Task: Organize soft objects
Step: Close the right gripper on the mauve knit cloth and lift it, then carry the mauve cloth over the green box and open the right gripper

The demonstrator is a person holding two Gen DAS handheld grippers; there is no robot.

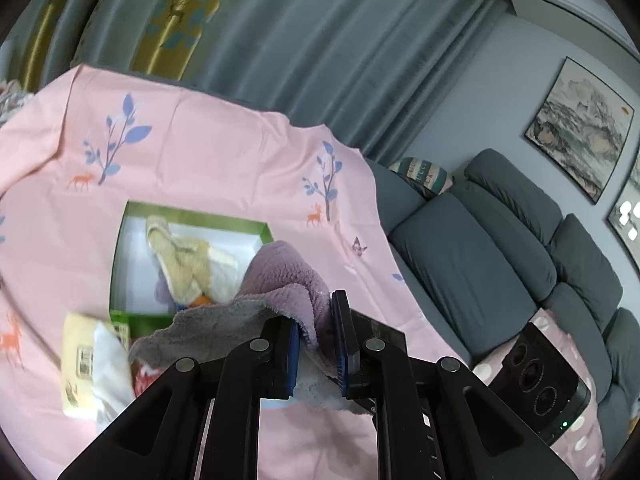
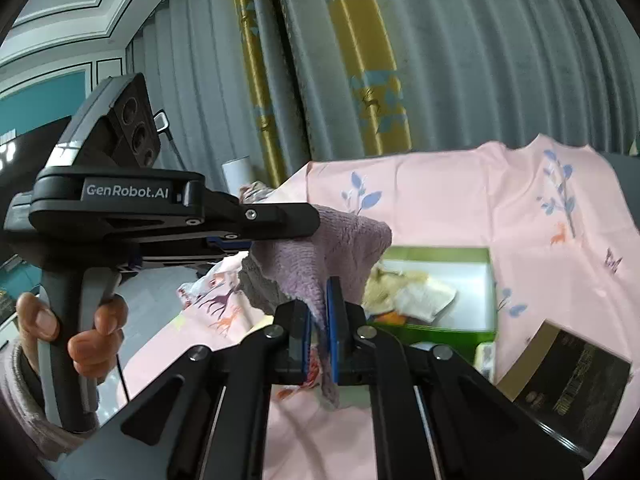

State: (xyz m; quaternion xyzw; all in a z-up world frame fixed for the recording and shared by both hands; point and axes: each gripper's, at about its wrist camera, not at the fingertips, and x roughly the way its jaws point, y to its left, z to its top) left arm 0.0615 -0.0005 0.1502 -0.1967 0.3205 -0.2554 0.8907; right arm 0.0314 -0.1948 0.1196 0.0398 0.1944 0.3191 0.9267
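Note:
A purple fleece cloth [image 1: 286, 280] with a grey underside hangs between both grippers above the pink sheet. My left gripper [image 1: 316, 344] is shut on one part of it. My right gripper [image 2: 319, 332] is shut on another corner of the same cloth [image 2: 340, 248]; the left gripper [image 2: 280, 220] shows there from the side, holding the cloth's upper edge. Behind the cloth lies a green box [image 1: 120, 248] with a white inside, holding beige and white soft items [image 1: 188, 264]. The box also shows in the right wrist view [image 2: 440, 254].
A pink patterned sheet [image 1: 200, 152] covers the surface. A yellow and white packet [image 1: 86, 364] lies left of the box. A black and gold box [image 2: 568, 384] lies at the right. A grey sofa [image 1: 500, 248] stands to the right, curtains behind.

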